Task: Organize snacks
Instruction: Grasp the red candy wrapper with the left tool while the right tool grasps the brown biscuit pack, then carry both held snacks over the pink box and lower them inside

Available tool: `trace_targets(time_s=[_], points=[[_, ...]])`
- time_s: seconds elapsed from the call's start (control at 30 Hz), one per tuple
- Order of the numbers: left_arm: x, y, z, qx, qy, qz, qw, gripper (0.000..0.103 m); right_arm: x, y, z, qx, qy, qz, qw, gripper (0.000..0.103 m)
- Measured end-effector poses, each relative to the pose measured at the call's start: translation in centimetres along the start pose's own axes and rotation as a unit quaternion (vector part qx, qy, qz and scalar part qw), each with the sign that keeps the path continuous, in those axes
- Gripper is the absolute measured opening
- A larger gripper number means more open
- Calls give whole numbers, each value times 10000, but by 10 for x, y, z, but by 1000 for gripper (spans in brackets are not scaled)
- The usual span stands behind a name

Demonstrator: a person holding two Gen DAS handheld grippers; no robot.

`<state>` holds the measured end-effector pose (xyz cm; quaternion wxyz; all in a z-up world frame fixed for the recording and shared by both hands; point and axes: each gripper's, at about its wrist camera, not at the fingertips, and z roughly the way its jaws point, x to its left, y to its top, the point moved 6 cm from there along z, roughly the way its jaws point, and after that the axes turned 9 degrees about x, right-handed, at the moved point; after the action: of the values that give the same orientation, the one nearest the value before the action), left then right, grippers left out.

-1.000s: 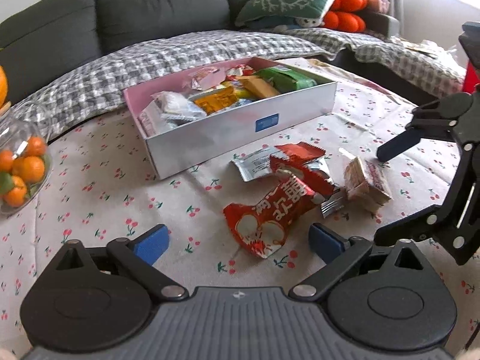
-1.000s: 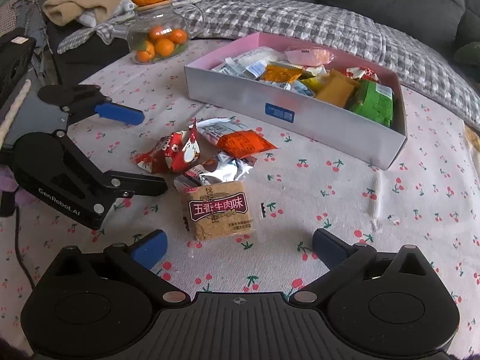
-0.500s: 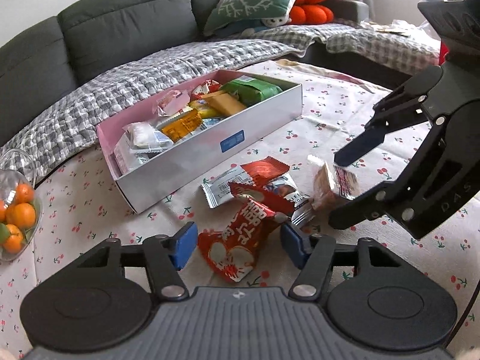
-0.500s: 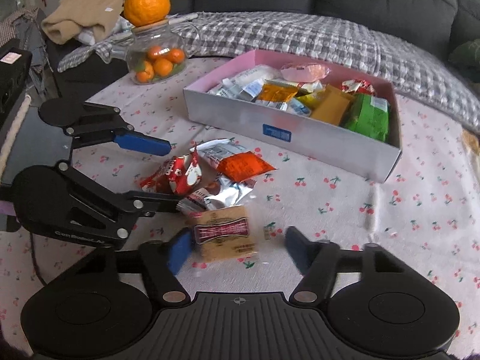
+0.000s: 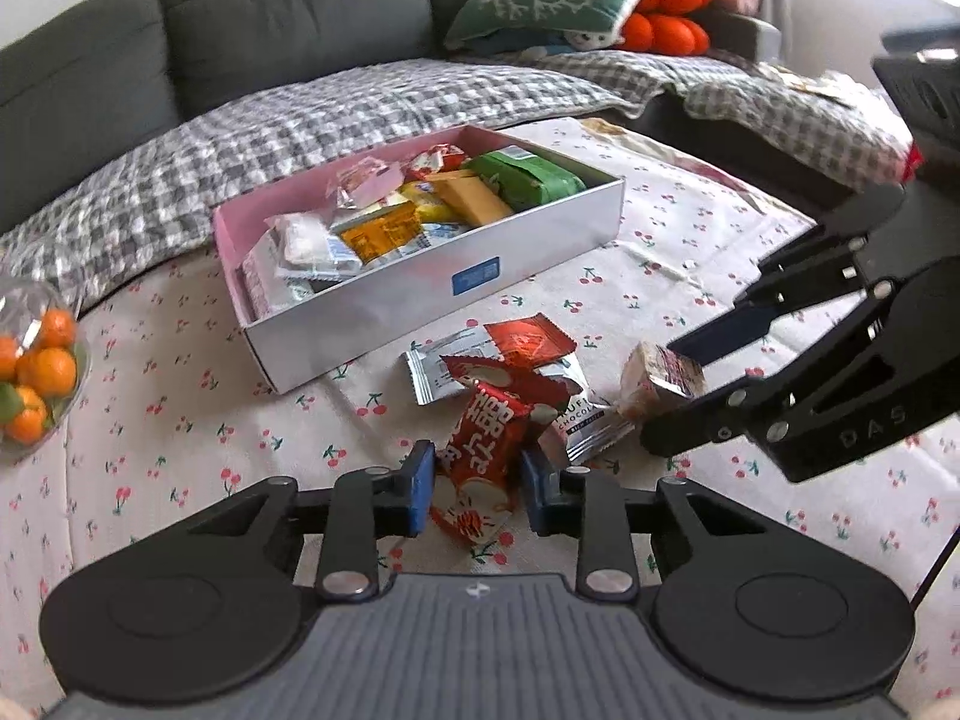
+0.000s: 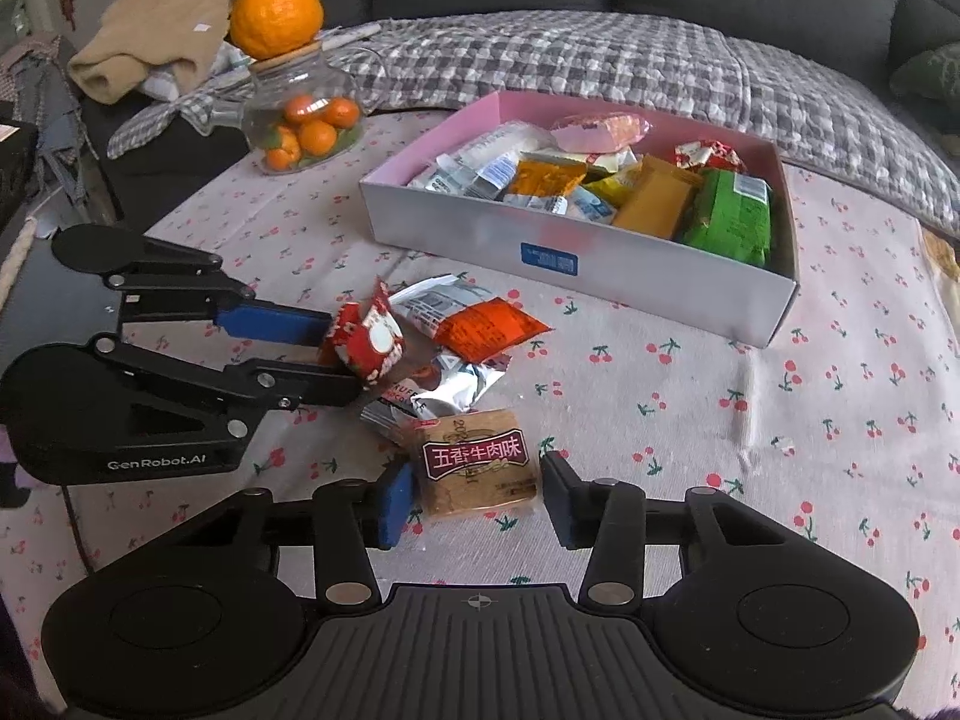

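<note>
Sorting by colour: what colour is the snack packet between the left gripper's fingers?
Red with white patches, clearest in the left wrist view.

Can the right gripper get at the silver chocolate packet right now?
Probably not directly. The right gripper has its jaws around the tan beef-flavour packet, which overlaps the silver chocolate packet; the left gripper, on the red snack bag, crowds the left side.

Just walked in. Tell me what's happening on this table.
Loose snacks are being tidied into the box, which already holds many packets. The left gripper is closed on a red packet, the right gripper on a tan biscuit pack. Both packs still sit at the small pile on the cherry-print tablecloth. A few more wrappers lie there too.
</note>
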<state>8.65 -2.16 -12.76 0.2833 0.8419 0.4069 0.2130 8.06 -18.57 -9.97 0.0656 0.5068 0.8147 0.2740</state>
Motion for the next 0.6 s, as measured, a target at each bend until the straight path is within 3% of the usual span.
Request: trace_targets(time_s=[0.6], points=[[12,6,-5,400,-196,-1218,9916,24,-28,4,-6,447,-181,1276,9906,43]])
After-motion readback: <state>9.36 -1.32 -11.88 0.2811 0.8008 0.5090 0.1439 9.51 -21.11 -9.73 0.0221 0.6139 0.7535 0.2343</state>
